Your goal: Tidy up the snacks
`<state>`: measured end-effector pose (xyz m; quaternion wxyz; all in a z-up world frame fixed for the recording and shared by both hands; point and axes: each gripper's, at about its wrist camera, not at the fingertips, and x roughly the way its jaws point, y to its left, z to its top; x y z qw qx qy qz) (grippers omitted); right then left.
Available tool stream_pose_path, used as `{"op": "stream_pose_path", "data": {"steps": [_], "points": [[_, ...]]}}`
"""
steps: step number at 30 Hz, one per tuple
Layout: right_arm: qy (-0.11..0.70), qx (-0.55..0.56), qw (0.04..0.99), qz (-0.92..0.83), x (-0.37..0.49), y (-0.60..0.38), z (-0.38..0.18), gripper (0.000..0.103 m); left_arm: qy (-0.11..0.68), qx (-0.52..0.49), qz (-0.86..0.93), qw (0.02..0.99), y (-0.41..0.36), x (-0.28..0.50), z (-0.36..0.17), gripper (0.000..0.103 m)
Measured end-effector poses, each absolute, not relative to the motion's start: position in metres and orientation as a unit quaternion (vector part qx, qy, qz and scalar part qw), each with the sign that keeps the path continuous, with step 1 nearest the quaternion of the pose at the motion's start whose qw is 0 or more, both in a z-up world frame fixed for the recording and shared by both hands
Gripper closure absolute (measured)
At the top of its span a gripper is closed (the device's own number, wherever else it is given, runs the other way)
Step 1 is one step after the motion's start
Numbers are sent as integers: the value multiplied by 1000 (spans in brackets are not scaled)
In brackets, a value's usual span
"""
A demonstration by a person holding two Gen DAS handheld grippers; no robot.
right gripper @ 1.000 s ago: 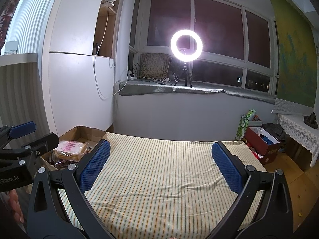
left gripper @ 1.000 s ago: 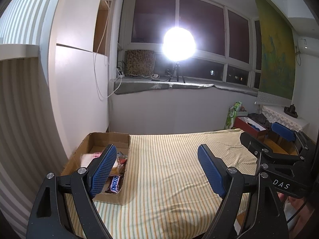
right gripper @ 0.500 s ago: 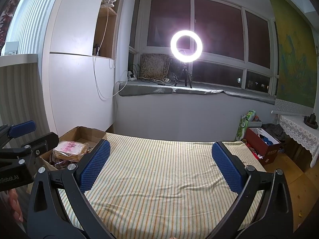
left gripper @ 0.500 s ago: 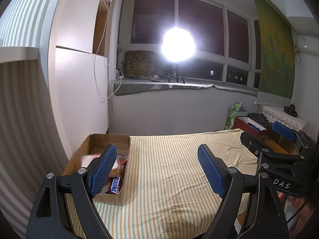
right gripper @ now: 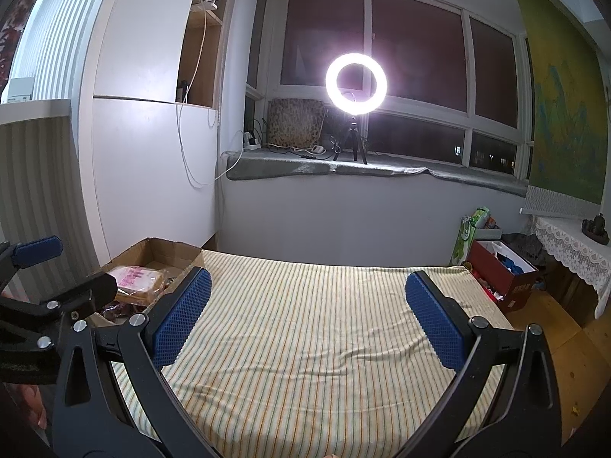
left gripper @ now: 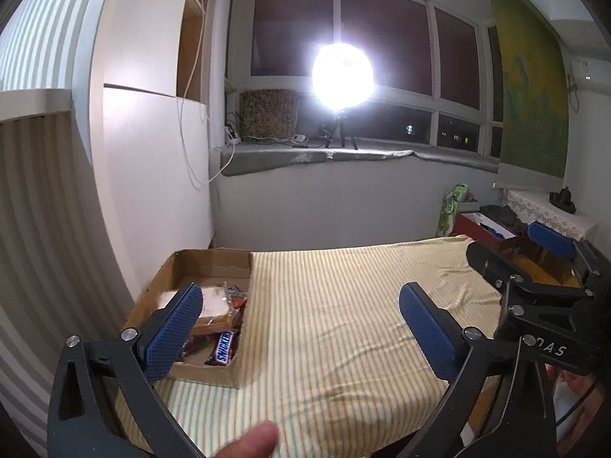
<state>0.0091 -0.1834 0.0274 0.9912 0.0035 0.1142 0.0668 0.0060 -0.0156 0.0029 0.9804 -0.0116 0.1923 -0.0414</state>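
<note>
An open cardboard box (left gripper: 214, 263) sits on the left of the striped bedsheet (left gripper: 343, 316). It holds a Snickers bar (left gripper: 223, 347), a wrapped bread packet (left gripper: 215, 305) and other snacks. My left gripper (left gripper: 301, 297) hovers just right of the box, its jaws opening with nothing between them. My right gripper (right gripper: 309, 282) stands open over the bare sheet (right gripper: 305, 324), right of the box (right gripper: 164, 246) and the bread packet (right gripper: 137, 280). Each gripper shows in the other's view: the right gripper (left gripper: 523, 252), the left gripper (right gripper: 65, 267). A fingertip (left gripper: 252, 439) pokes in at the bottom.
A white wall cabinet (left gripper: 152, 175) stands close behind the box. A ring light (right gripper: 356, 84) on a tripod shines from the windowsill. On the floor right of the bed are a red box (right gripper: 500, 271) and a green bag (right gripper: 469, 236).
My left gripper's jaws have spread a little wider. A fingertip has come into the bottom of the left wrist view. Neither hand has shifted.
</note>
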Motion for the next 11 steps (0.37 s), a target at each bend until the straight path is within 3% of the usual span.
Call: {"op": "stream_pose_path", "data": {"steps": [11], "points": [[119,5,991,67,10,-186,24,0,193,-22,-41,980,-13,9,-6,1]]}}
